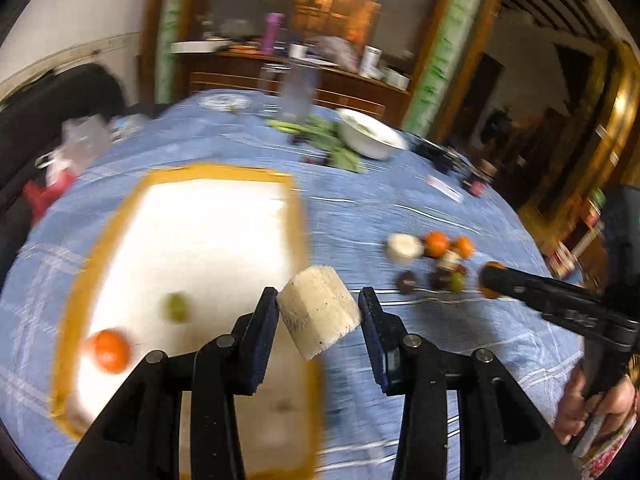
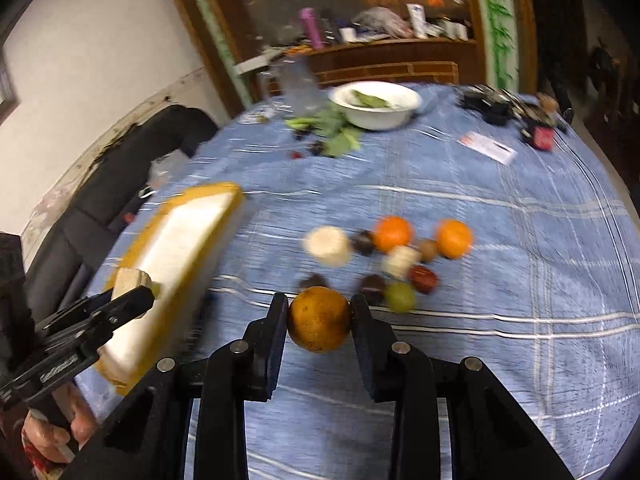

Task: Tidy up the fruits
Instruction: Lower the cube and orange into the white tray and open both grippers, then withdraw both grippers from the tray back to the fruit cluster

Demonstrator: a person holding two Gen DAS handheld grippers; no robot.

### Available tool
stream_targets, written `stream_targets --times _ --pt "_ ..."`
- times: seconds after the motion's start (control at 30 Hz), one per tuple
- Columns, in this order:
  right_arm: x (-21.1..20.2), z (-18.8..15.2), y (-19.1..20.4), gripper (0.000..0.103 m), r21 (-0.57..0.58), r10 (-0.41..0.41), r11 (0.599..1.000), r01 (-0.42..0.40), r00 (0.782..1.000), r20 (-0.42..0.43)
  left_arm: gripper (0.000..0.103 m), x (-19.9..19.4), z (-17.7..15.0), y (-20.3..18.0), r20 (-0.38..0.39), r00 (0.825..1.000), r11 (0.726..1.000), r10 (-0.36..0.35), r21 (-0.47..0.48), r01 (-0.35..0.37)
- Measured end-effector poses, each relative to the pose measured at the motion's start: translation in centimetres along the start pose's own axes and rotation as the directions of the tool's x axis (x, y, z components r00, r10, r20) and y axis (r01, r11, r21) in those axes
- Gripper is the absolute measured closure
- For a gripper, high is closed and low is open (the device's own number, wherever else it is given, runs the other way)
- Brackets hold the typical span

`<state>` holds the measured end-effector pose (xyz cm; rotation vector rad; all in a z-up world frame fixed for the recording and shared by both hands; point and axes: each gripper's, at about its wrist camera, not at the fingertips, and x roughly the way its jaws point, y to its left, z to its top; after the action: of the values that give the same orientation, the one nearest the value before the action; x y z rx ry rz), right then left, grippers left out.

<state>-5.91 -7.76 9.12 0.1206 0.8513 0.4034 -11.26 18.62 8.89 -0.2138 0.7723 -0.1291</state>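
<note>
My left gripper (image 1: 319, 309) is shut on a pale cylindrical fruit chunk (image 1: 318, 316), held above the right rim of the yellow-rimmed white tray (image 1: 298, 216). In the tray lie an orange (image 1: 108, 350) and a green fruit (image 1: 176, 307). My right gripper (image 2: 320, 318) is shut on an orange (image 2: 319, 319) above the blue cloth. Behind it lies a loose pile: two oranges (image 2: 393, 233), a pale chunk (image 2: 329, 246), a green fruit (image 2: 400, 297), and several dark fruits (image 2: 372, 288). The left gripper with its chunk (image 2: 130, 280) shows at left in the right wrist view.
The round table has a blue checked cloth (image 2: 500, 280). A white bowl (image 2: 376, 106) with green leaves (image 2: 336, 136) beside it stands at the far side, near a clear jug (image 2: 298, 80). Small dark items (image 2: 536, 132) and a card (image 2: 486, 146) lie far right. A black chair (image 2: 120, 176) is left.
</note>
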Motion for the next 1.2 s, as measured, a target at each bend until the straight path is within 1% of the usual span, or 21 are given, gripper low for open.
stream_targets --times 0.1,0.17,0.23,0.3,0.37,0.43,0.53,0.6,0.67,0.77,0.87,1.0,1.07,1.13,1.2 --pt "0.2 0.8 3.5 0.069 -0.029 0.069 0.997 -0.069 0.998 0.003 0.063 -1.4 -0.4 4.2 0.011 0.997 0.995 0.074 -0.072 -0.073" --pt "0.9 1.2 5.9 0.069 -0.050 0.112 0.992 -0.113 0.994 -0.007 0.063 -1.9 -1.0 7.1 0.008 0.991 0.984 0.134 -0.122 -0.132" --pt "2.2 1.4 8.4 0.068 -0.076 0.149 0.986 -0.151 0.988 -0.030 0.063 -2.2 -1.5 9.5 -0.006 0.985 0.971 0.172 -0.168 -0.170" --pt "3.8 1.5 11.0 0.068 -0.110 0.167 0.979 -0.173 0.984 -0.059 0.063 -2.0 -1.9 11.4 -0.020 0.983 0.962 0.182 -0.206 -0.182" --pt "5.3 1.4 12.9 0.068 -0.135 0.176 0.973 -0.187 0.980 -0.087 0.063 -1.9 -2.1 13.2 -0.036 0.984 0.954 0.173 -0.242 -0.176" --pt "7.4 1.3 14.7 0.068 -0.160 0.176 0.968 -0.195 0.977 -0.123 0.063 -1.4 -1.6 14.1 -0.044 0.991 0.954 0.129 -0.266 -0.136" --pt "10.1 0.9 16.5 0.068 -0.194 0.144 0.965 -0.175 0.976 -0.163 0.063 -0.3 -0.3 14.1 -0.056 0.991 0.963 0.118 -0.237 -0.128" --pt "11.5 0.4 17.3 0.068 -0.212 0.120 0.964 -0.158 0.976 -0.184 0.063 0.6 0.7 14.0 -0.065 0.994 0.968 0.088 -0.228 -0.101" --pt "12.8 0.0 17.9 0.068 -0.236 0.091 0.962 -0.138 0.976 -0.199 0.063 1.5 1.5 14.0 -0.080 0.995 0.970 0.064 -0.228 -0.080" --pt "13.8 -0.2 18.0 0.067 -0.249 0.070 0.961 -0.123 0.975 -0.213 0.063 3.1 2.5 14.0 -0.107 0.993 0.973 0.051 -0.217 -0.073" --pt "14.6 0.0 18.1 0.067 -0.241 0.062 0.964 -0.114 0.975 -0.215 0.063 4.3 2.8 14.3 -0.136 0.991 0.972 0.015 -0.230 -0.046" --pt "15.2 0.2 18.4 0.066 -0.252 0.048 0.962 -0.102 0.976 -0.212 0.062 5.3 3.0 14.7 -0.160 0.987 0.969 -0.003 -0.245 -0.037" --pt "15.1 0.3 18.6 0.061 -0.260 0.044 0.961 -0.097 0.978 -0.204 0.060 5.4 2.9 14.8 -0.162 0.987 0.968 -0.014 -0.248 -0.027" --pt "15.0 0.5 18.7 0.050 -0.263 0.043 0.960 -0.094 0.980 -0.196 0.058 5.2 2.8 15.0 -0.159 0.987 0.968 -0.028 -0.250 -0.013" --pt "14.7 0.7 18.9 0.047 -0.268 0.040 0.960 -0.088 0.983 -0.179 0.053 4.9 2.8 15.0 -0.156 0.987 0.966 -0.048 -0.259 0.006"
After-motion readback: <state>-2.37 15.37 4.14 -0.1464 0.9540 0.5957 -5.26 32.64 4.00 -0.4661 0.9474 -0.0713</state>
